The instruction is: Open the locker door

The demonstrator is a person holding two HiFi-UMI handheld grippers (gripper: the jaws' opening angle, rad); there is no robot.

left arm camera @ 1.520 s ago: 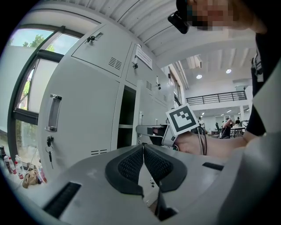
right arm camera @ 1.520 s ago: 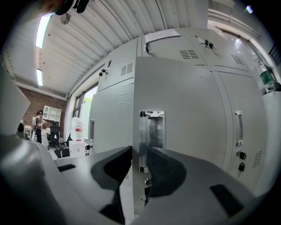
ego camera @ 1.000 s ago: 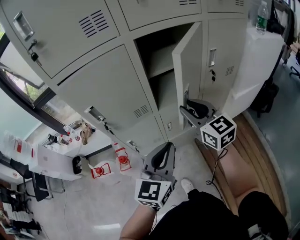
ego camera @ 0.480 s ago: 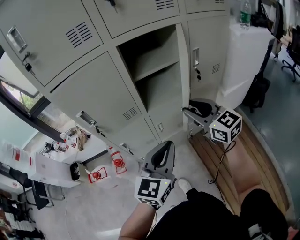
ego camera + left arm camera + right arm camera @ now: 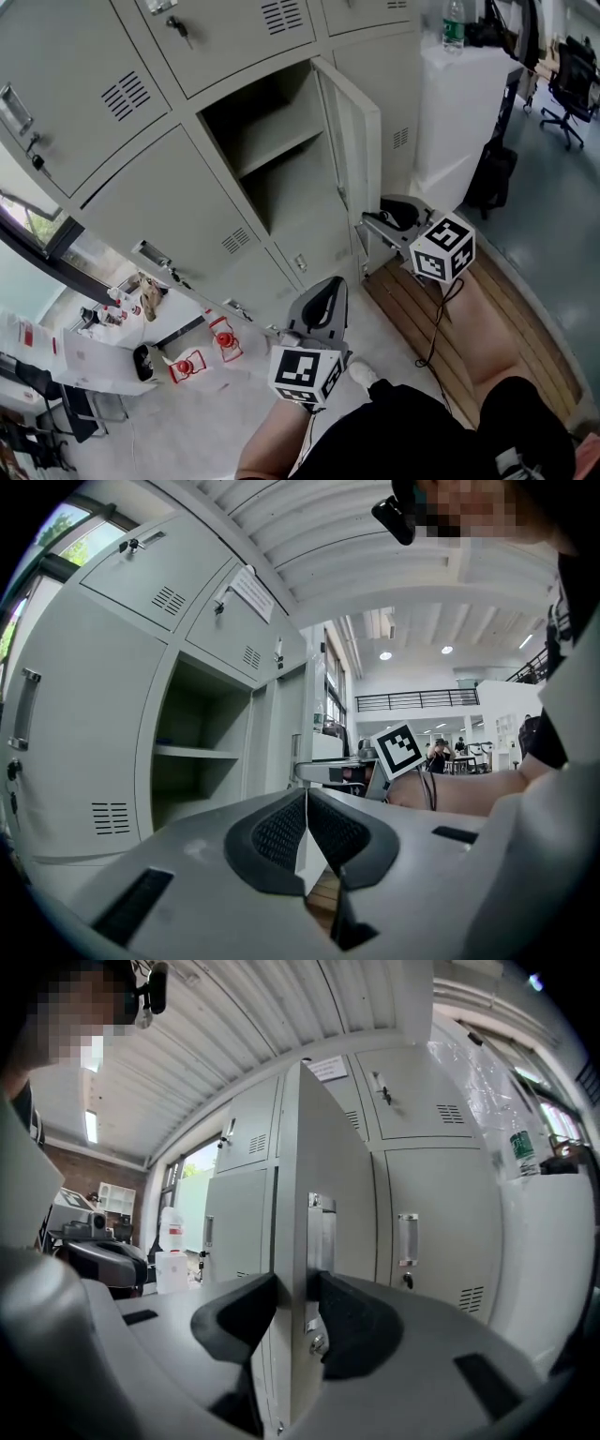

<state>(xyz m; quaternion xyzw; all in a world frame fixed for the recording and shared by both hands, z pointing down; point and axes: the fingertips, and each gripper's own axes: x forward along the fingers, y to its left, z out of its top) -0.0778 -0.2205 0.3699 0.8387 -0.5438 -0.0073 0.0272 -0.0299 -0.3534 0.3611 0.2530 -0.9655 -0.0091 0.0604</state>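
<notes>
The grey locker door stands swung out from its compartment, which has one shelf and nothing in it. My right gripper sits at the door's free edge, low down. In the right gripper view the door edge with its latch plate runs between the pads, and that gripper has just been opening, so the pads flank the edge without clamping it. My left gripper hangs lower and nearer to me, away from the lockers. It is shut, pads meeting, with nothing in it.
Closed lockers with handles and keys surround the open one. A white cabinet with a bottle on top stands right of the lockers. A wooden slat platform lies under my right arm. Red items lie on the floor at left.
The door has swung wider, out toward me and to the right, with the right gripper at its edge. Both grippers have drifted sideways along the lockers.
</notes>
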